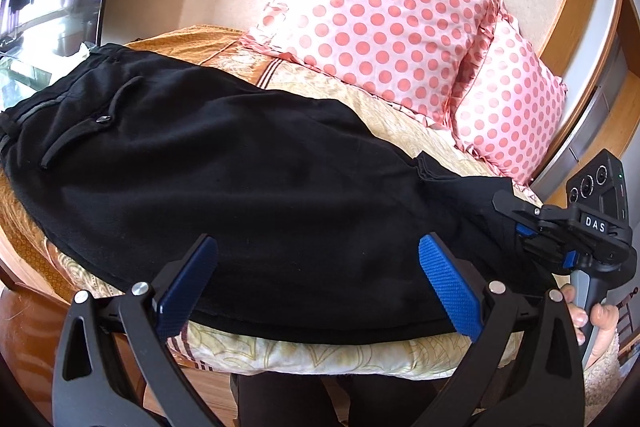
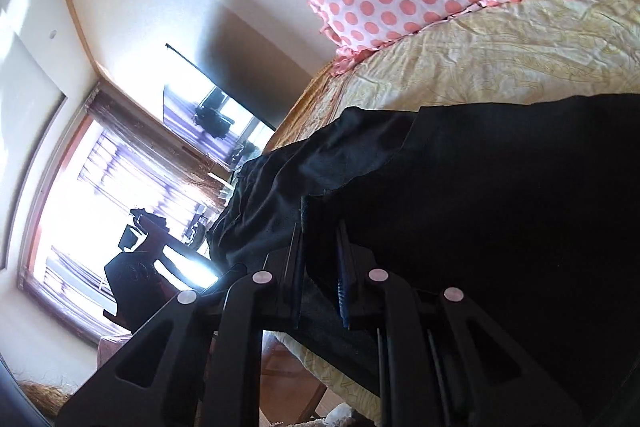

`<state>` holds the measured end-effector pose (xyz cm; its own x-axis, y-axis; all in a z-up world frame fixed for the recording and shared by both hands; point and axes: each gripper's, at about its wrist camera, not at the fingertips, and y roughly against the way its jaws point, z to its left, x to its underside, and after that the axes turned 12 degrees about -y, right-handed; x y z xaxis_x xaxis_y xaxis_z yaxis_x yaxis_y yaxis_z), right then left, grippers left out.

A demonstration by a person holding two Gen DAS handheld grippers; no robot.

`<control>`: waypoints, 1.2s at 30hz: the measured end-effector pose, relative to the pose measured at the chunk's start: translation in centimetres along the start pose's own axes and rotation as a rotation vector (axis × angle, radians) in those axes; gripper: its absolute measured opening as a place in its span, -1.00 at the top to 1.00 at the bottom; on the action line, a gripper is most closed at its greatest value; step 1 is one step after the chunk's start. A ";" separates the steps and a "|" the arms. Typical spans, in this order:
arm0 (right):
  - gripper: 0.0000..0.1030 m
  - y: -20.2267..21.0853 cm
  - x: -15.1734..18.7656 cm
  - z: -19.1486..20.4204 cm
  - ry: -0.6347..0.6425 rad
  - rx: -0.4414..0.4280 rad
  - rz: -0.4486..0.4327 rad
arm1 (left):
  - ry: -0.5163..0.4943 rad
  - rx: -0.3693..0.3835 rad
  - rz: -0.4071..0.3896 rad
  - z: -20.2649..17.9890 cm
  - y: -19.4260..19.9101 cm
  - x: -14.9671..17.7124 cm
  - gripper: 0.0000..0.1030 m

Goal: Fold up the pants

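Black pants lie flat across the bed, waistband at the far left, legs running to the right. My left gripper is open, its blue pads hovering over the pants' near edge. My right gripper shows at the right in the left wrist view, shut on the leg end of the pants. In the right wrist view the right gripper pinches a fold of the black pants between its nearly closed fingers.
Two pink polka-dot pillows lean at the head of the bed. The yellow patterned bedspread lies under the pants. A window and furniture are beyond the bed's far side. The wooden floor shows below the bed edge.
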<state>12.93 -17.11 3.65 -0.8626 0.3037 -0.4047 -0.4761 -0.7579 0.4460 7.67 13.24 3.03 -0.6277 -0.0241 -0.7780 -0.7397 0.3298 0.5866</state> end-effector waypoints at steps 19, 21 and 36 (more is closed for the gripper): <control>-0.21 -7.5 5.2 2.6 0.260 0.091 0.169 | 0.048 -0.119 -0.065 2.9 3.7 0.6 -0.96; -0.38 -7.2 5.6 3.5 0.314 0.077 0.152 | 0.061 -0.136 -0.088 3.6 4.5 0.4 -0.96; -0.54 -8.8 7.5 4.1 0.406 0.063 0.199 | 0.532 -0.044 -0.172 16.1 7.4 0.8 -0.96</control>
<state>9.96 -5.81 -0.06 -0.8074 -0.1042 -0.5807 -0.3287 -0.7380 0.5893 5.54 30.84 3.14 -0.5244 -0.5509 -0.6492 -0.8446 0.2400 0.4786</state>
